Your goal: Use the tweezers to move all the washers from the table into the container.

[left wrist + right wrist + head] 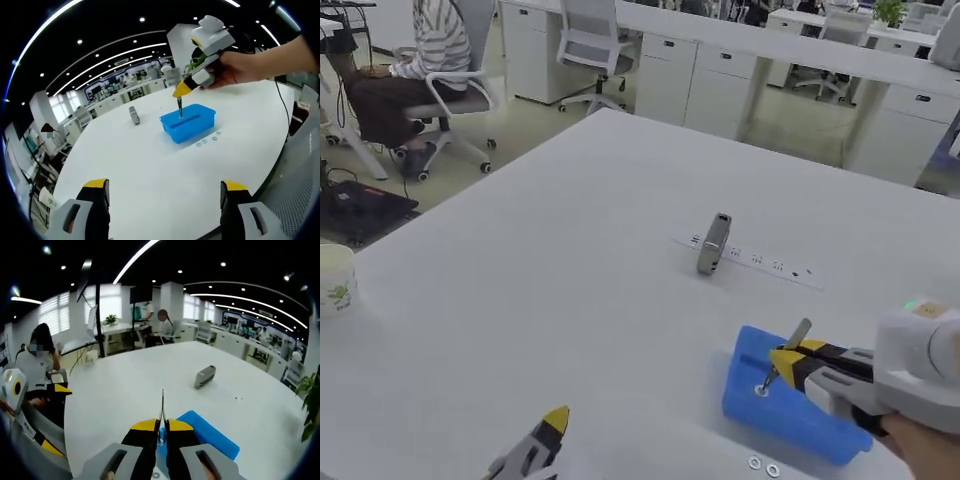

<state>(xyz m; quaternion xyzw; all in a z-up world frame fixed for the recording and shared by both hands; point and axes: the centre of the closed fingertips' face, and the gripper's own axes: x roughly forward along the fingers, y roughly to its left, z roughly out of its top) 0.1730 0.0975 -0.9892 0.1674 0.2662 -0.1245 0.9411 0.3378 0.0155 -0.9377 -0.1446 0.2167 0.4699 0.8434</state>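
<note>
Right gripper (788,358), near right: jaws closed on the tweezers (799,335). The tweezer tips point down into the blue container (800,425), close to its left wall. A washer (761,389) seems to sit at the tips, low inside the container. It is too small to tell whether it is pinched or lying loose.

Left gripper (164,200), near left: jaws wide apart, nothing between them. It hovers over bare table (570,300), well apart from the container.

Loose washers (753,463): two lie on the table just beside the container's near wall. The left gripper view shows a short row there, three or four; the count is uncertain.

Handling, as a judgement:
- The washers look thin, flat, rigid and very light, and slick on the smooth top, so they are likely to skate or flip when pinched.
- Best hold is one tip through the hole and the other outside the rim. Failing that, tip an edge up and pinch across it.
- The tweezers are springy. Too hard a squeeze may shoot a washer out.
- The container looks like light plastic and may slide if nudged.

Gray block (713,243), far centre, well clear of the work.
</note>
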